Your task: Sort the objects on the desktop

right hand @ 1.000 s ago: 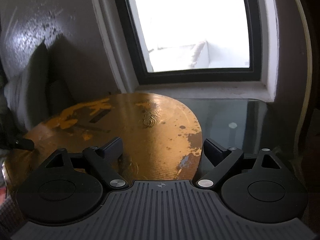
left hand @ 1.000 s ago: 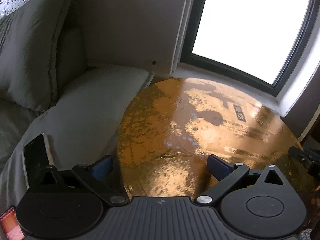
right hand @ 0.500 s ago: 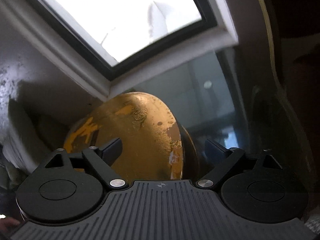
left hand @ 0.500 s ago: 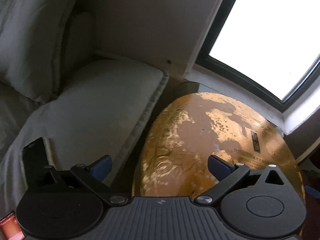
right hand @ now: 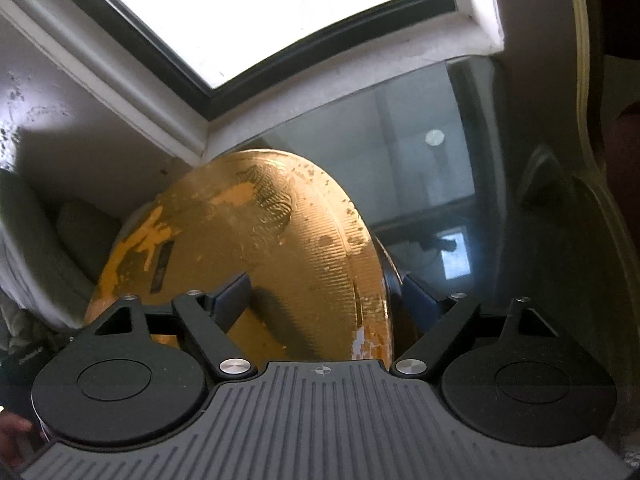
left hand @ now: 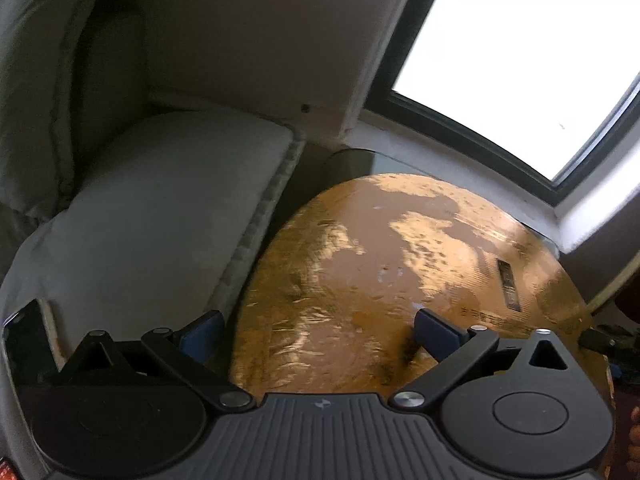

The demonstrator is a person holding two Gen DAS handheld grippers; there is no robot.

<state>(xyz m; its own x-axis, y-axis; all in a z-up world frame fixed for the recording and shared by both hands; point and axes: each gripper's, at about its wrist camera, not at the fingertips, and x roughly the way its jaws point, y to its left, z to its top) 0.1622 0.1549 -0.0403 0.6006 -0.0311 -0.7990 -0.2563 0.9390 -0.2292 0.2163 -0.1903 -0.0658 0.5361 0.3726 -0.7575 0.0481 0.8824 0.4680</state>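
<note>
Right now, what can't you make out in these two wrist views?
- Gold disc: near edge hidden behind the left tool body, left wrist view.
- Disc's printed lines: too small and blurred to read.
- Right tool straddles the disc rim; jaws have just been closing, contact unclear; the near rim is hidden by the tool body, right wrist view.
- Dark phone-like slab on the cushion: partly covered by the left tool.
- Window: blown out white.

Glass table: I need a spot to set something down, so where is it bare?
The glass is bare right of the gold disc, bordered by the window sill behind and dark furniture on the right. The white cushion left of the disc is also free, save a phone at its near corner. The disc crowds the table's left part.
</note>
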